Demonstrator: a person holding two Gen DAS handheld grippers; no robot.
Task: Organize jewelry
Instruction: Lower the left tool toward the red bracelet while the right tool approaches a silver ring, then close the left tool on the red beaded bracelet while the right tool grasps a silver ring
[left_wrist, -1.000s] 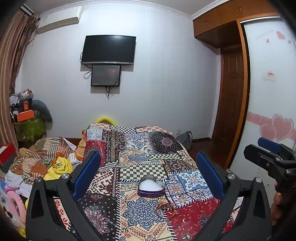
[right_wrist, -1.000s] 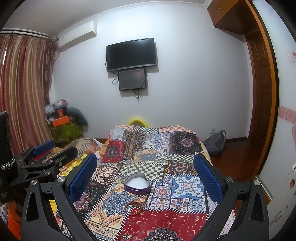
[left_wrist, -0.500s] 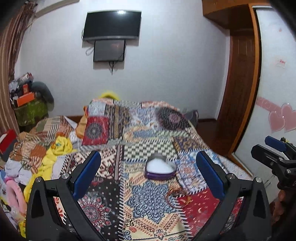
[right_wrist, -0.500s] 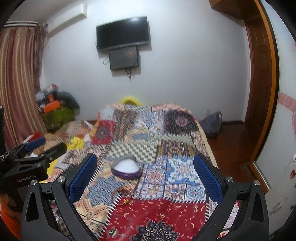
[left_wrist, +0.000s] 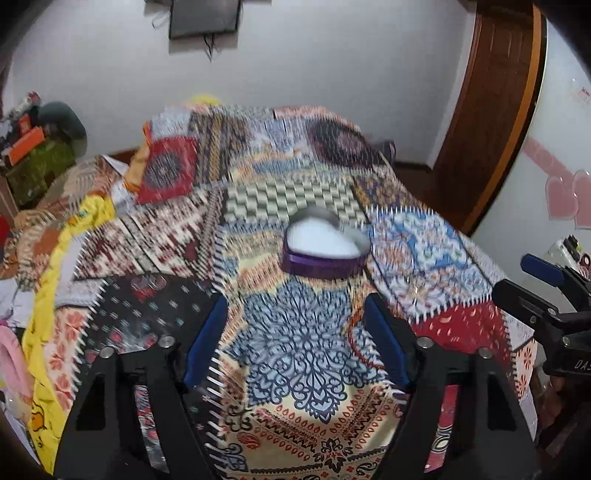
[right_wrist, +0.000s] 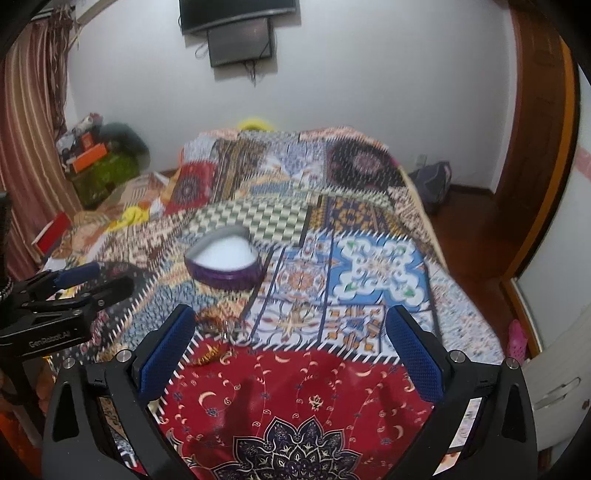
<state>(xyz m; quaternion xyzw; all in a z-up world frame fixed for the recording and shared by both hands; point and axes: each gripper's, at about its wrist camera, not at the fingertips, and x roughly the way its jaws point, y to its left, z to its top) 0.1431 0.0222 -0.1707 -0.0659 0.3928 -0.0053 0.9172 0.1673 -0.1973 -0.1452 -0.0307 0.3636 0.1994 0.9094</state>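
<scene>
A purple heart-shaped box (left_wrist: 325, 247) with a white lining lies open on the patchwork bed cover (left_wrist: 295, 350); it also shows in the right wrist view as the box (right_wrist: 223, 260). Loose jewelry (right_wrist: 221, 330), a brown bead string and a thin chain, lies on the cover in front of the box. In the left wrist view the bead string (left_wrist: 356, 325) sits by the right finger. My left gripper (left_wrist: 295, 339) hovers over the cover short of the box, its jaws closing with nothing between them. My right gripper (right_wrist: 290, 350) is open and empty, the jewelry just beyond its left fingertip.
Clothes and bedding (left_wrist: 55, 229) are heaped along the bed's left side. A wooden door (left_wrist: 491, 110) and a white wardrobe (right_wrist: 554, 295) stand to the right, with a dark bag (right_wrist: 436, 184) on the floor. A screen (right_wrist: 240, 40) hangs on the far wall.
Both grippers have dropped toward the bed and tipped downward, so the box and cover look nearer. The left gripper's fingers have drawn closer together. The right gripper's fingers stay wide.
</scene>
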